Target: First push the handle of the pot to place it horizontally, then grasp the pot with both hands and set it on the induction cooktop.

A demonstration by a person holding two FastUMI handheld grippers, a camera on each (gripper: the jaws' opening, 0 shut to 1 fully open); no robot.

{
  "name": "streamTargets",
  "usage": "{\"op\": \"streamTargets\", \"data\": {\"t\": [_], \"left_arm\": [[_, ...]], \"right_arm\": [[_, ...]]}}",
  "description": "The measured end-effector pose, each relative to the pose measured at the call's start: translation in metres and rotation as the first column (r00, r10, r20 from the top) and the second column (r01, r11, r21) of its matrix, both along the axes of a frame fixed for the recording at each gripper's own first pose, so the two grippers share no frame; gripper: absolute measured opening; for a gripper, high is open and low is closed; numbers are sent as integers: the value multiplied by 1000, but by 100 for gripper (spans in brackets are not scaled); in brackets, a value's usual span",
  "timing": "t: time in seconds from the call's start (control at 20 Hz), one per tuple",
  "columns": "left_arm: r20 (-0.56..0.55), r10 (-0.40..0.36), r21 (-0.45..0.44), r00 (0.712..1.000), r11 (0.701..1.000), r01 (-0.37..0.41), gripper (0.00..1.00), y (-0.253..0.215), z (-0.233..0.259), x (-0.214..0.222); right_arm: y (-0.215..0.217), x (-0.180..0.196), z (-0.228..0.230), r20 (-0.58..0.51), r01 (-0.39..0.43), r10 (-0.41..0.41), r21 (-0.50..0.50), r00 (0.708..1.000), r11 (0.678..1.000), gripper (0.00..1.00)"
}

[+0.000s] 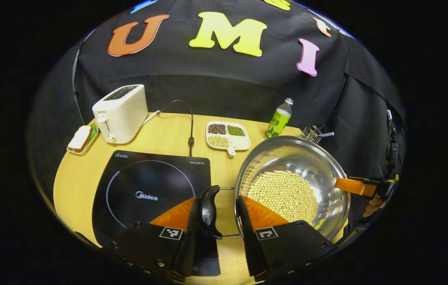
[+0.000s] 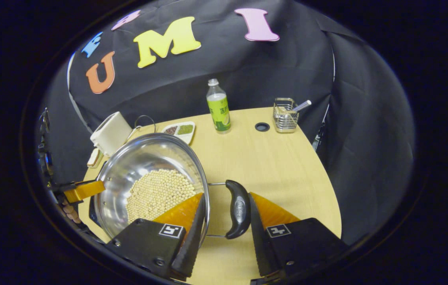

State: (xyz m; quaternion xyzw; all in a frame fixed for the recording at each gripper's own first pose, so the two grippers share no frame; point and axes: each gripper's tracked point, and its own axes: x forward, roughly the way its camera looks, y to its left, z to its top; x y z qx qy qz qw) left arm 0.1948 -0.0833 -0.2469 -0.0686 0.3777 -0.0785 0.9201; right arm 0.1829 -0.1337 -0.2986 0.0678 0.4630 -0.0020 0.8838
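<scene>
Light wood tabletop (image 2: 287, 166). Ahead-left of left claw (image 1: 220, 215): black induction cooktop (image 1: 148, 190), white toaster (image 1: 121, 113) beyond it, small tray (image 1: 83, 139) beside toaster. Straight ahead: divided bean dish (image 1: 227, 136). Ahead of right claw (image 2: 224, 213): green-label bottle (image 2: 218, 107), wire basket (image 2: 285, 115), round cable hole (image 2: 262, 126) between them.

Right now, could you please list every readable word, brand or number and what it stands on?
"Midea": on the induction cooktop.
Small print at the cooktop's far corners: too small to read.
Bottle label: too blurred to read.
Pot handle embossing: illegible.
</scene>
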Motion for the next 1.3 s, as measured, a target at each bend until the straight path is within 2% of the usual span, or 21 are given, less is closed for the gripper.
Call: {"op": "streamTargets", "data": {"t": [0.3, 0.7, 1.05, 1.3], "left_arm": [[68, 66, 1, 995, 998, -66, 51, 57, 36, -10], [120, 153, 45, 981, 986, -159, 51, 148, 63, -16], [124, 220, 45, 968, 973, -227, 51, 210, 51, -5], [123, 238, 75, 963, 966, -248, 51, 241, 26, 6]], "right_arm": [[62, 12, 32, 35, -59, 58, 13, 998, 998, 61], [158, 33, 45, 38, -141, 140, 35, 989, 989, 61], [224, 50, 28, 9, -183, 183, 5, 983, 983, 61], [256, 61, -7, -33, -196, 196, 16, 980, 981, 62]]}}
